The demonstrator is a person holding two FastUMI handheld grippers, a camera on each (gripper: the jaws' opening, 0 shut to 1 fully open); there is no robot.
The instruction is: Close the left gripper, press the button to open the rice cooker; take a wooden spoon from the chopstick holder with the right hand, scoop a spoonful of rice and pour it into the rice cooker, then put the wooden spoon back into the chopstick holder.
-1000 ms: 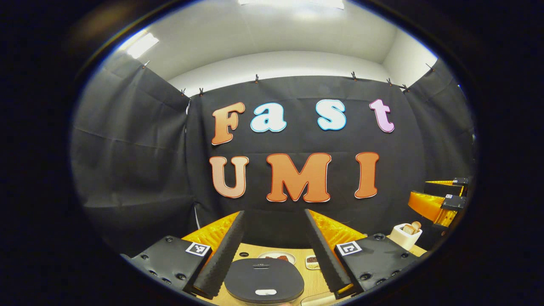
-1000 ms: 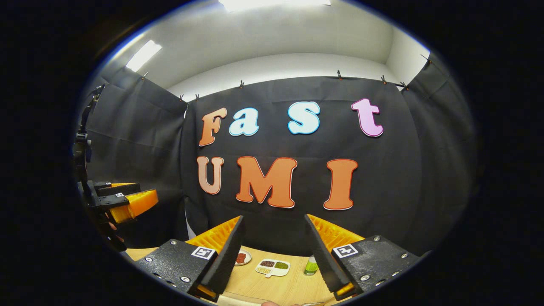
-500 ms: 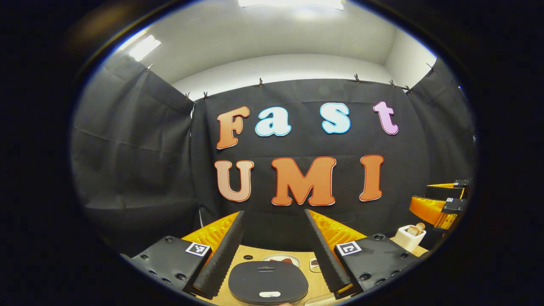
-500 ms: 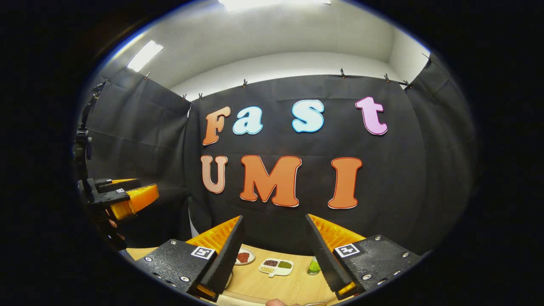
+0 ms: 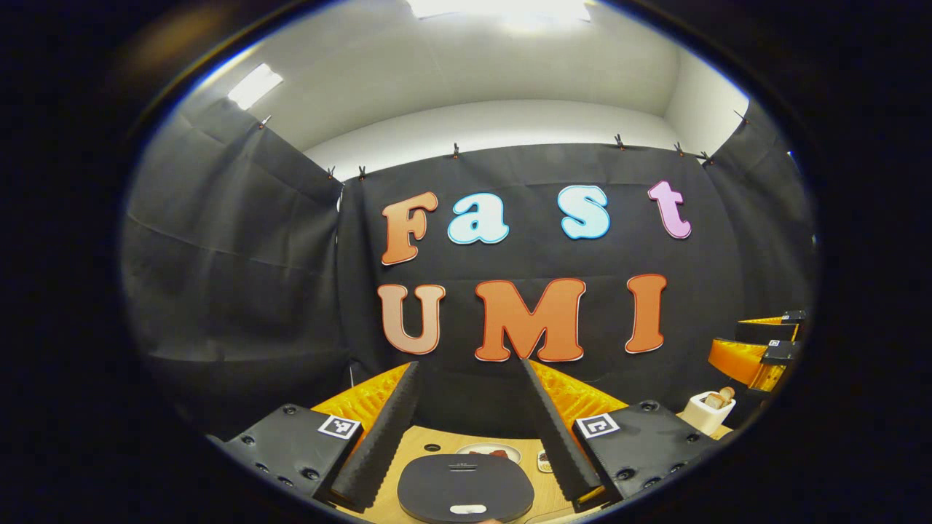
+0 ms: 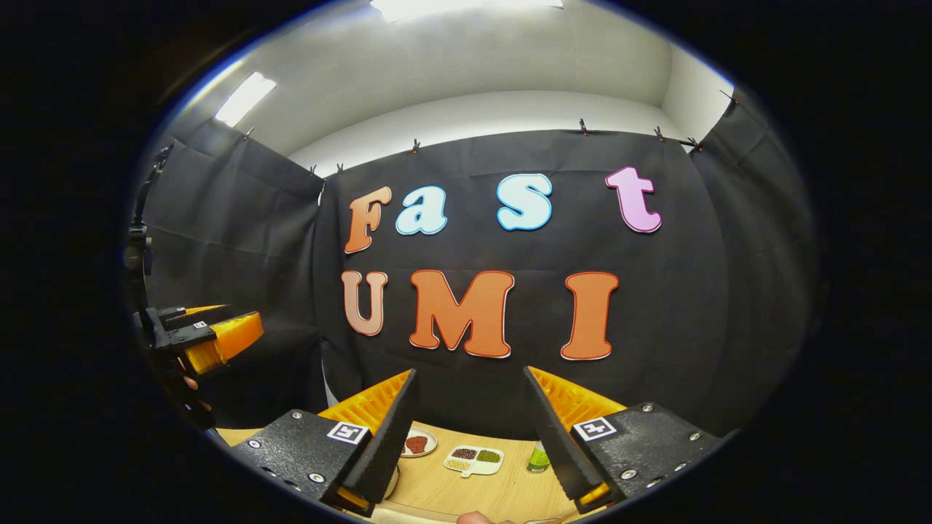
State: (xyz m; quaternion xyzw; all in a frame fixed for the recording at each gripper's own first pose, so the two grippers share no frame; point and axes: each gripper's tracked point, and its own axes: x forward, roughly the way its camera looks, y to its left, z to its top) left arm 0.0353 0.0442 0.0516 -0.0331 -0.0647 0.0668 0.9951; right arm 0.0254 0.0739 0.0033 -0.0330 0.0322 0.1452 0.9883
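Note:
The rice cooker (image 5: 466, 486), with a dark flat lid shut and a pale button (image 5: 467, 509) at its near edge, sits low in the left gripper view. My left gripper (image 5: 470, 367) hangs above it, open and holding nothing. A white chopstick holder (image 5: 710, 412) with wooden handles sticking out stands at the right. Above that holder is my right gripper (image 5: 757, 348). In the right gripper view my right gripper (image 6: 470, 372) is open and empty over the wooden table (image 6: 466, 491). My left gripper (image 6: 211, 336) shows at the far left there.
A small plate with red food (image 6: 417, 443), a divided dish of grains (image 6: 473, 459) and a green bottle (image 6: 538, 458) stand along the table's far side. The black cloth wall rises close behind them.
The left gripper view has shifted: the wall slid down and right, and the cooker lid sits lower in it. The right gripper has barely moved. Both stay open.

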